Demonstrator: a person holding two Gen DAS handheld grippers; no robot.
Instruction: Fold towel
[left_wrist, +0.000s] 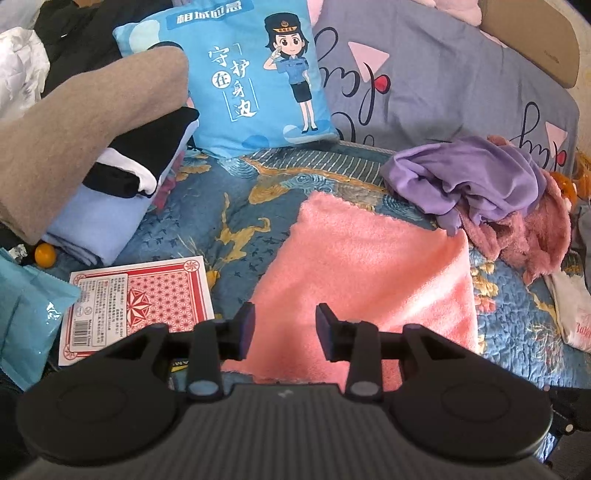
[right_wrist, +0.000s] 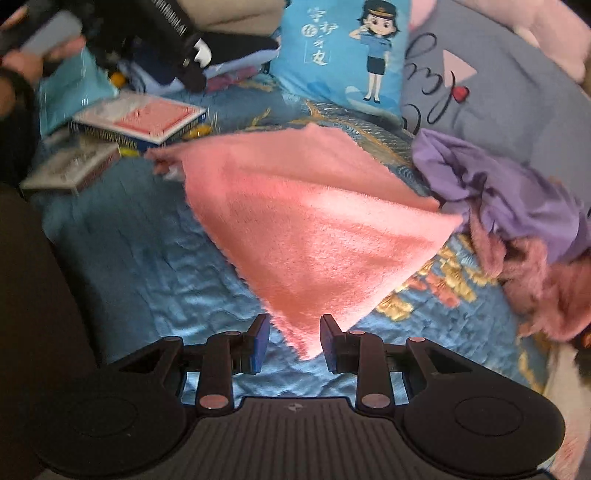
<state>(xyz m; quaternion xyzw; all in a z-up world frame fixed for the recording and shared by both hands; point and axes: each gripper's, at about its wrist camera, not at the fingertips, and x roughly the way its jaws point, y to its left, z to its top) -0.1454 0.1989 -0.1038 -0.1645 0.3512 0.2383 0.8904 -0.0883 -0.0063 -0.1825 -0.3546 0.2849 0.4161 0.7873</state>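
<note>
A pink fleece towel (left_wrist: 369, 273) lies spread flat on the blue patterned quilt (left_wrist: 229, 236). In the left wrist view my left gripper (left_wrist: 285, 328) is open just above the towel's near left edge, with pink cloth showing between the fingers. In the right wrist view the towel (right_wrist: 314, 229) points one corner toward me. That corner tip sits in the gap of my open right gripper (right_wrist: 295, 341); I cannot tell whether the fingers touch it. At the top left of that blurred view, a hand (right_wrist: 22, 62) holds a grey handle.
A red card box (left_wrist: 140, 299) and a teal packet (left_wrist: 26, 317) lie left of the towel. Folded clothes (left_wrist: 96, 221) are stacked behind them. A blue cartoon cushion (left_wrist: 251, 74) stands at the back. Crumpled purple cloth (left_wrist: 472, 181) and pink fluffy fabric (left_wrist: 535, 229) crowd the right side.
</note>
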